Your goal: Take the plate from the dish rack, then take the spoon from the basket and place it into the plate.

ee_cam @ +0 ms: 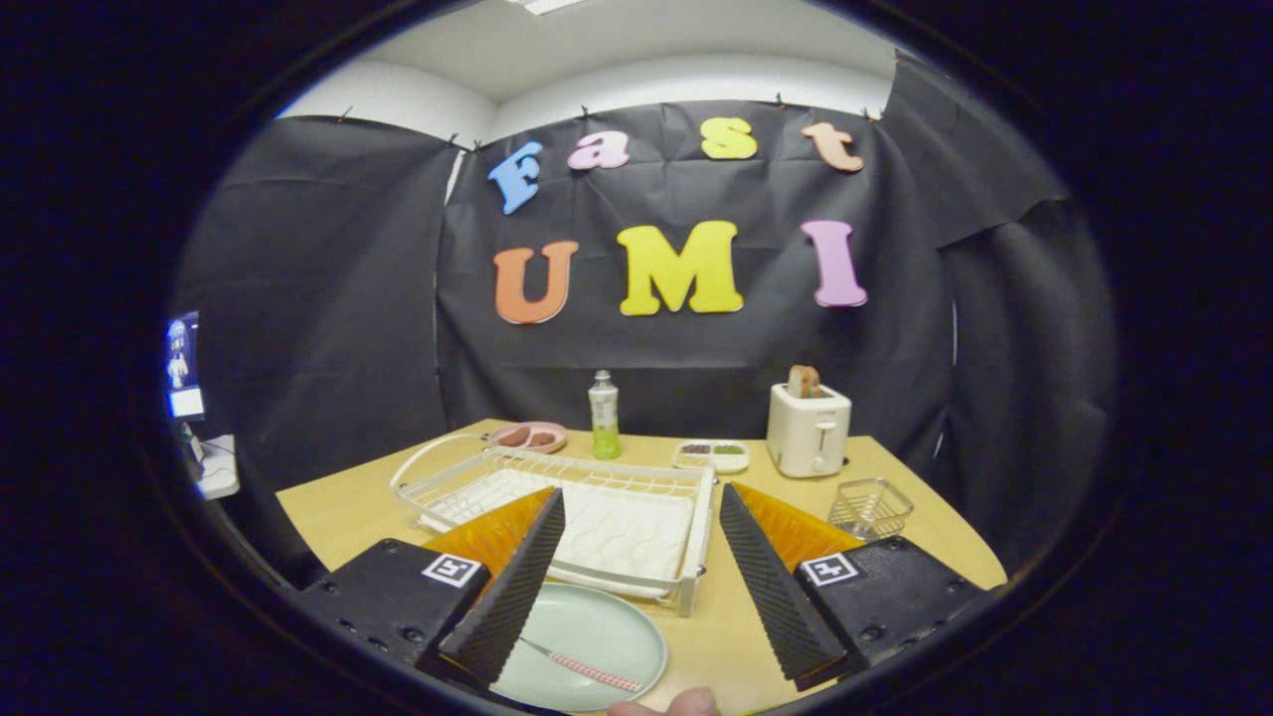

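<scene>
Nearest, the plate (587, 646) is seen on the bench (328, 507) between the fingers of the claw (641, 507) — spread wide, gripping nothing — with the spoon (582, 666) laid in it. Just ahead lies the dish rack (557, 522); beyond the right finger, the basket (870, 507).

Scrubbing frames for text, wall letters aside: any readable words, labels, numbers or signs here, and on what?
None readable.
Bottle label: too small to read.
Screen beside the table: blurred, unreadable.
Square markers on the gripper: patterns, no words. The gripper is open, with the plate and spoon between its fingers.
</scene>
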Tool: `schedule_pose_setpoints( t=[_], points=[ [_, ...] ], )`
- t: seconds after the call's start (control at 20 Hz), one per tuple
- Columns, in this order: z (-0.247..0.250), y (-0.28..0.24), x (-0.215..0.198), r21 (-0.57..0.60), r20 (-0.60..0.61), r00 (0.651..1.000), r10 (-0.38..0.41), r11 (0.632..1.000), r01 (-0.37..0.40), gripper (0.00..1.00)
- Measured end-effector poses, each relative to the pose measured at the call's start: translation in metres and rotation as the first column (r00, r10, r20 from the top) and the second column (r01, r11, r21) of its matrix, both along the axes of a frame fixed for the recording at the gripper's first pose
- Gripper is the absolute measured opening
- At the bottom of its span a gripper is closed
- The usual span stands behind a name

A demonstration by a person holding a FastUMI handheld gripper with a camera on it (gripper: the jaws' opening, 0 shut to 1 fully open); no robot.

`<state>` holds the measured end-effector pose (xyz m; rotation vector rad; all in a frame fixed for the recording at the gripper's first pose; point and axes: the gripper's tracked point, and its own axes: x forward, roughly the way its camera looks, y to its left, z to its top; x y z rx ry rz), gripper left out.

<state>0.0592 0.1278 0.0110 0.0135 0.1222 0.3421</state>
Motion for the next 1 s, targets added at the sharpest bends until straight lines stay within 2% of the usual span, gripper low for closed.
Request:
schedule_pose_setpoints(
  t=[0.25,0.5,1.0],
  points=[
    [0.001,0.005,-0.016,0.061,0.019,0.997,-0.078,0.995,0.077,1.0],
    [-0.001,0.012,-0.028,0.065,0.057,0.987,-0.152,0.987,0.148,1.0],
    [0.003,0.044,-0.032,0.046,0.1,0.979,-0.178,0.984,0.174,1.0]
  ],
)
